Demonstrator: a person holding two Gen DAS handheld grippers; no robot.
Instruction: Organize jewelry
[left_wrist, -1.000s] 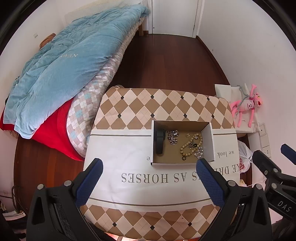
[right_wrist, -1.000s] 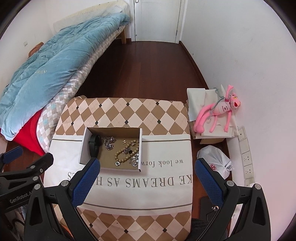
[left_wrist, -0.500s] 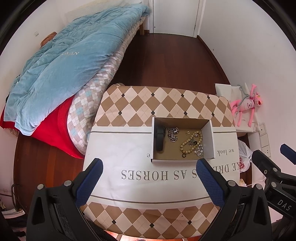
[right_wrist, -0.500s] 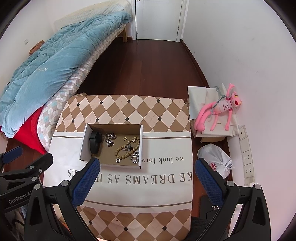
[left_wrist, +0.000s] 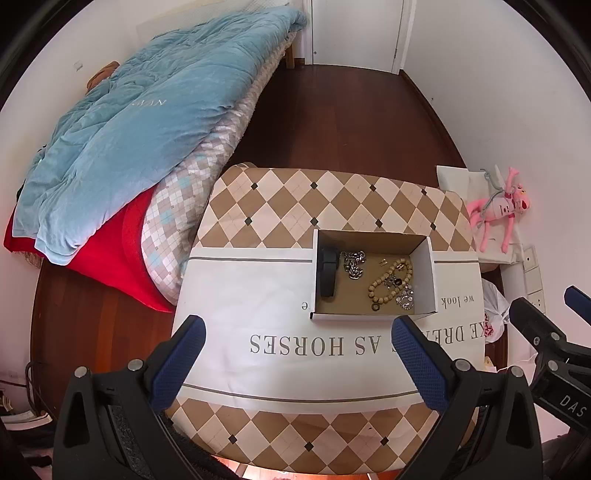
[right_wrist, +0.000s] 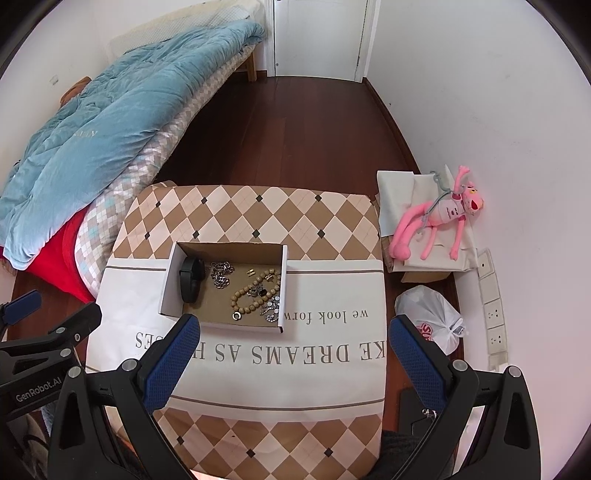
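From the left wrist view, my left gripper (left_wrist: 297, 341) hangs above the tabletop (left_wrist: 258, 295) with its fingers spread wide and nothing between them. The jewelry sits inside the open cardboard box (left_wrist: 430, 273): a black band (left_wrist: 328, 272) at the left wall, a silver chain (left_wrist: 354, 263) beside it, a wooden bead bracelet (left_wrist: 389, 282) tangled with small silver pieces toward the right.

From the right wrist view, my right gripper (right_wrist: 295, 336) also hovers with fingers wide apart and empty, just short of the box's near edge. No jewelry shows on the cloth outside the box.

I judge this fits either pieces gathered and done, or a heap waiting to be sorted; I cannot settle which. Any pick among the beads would call for a narrow, careful pinch.
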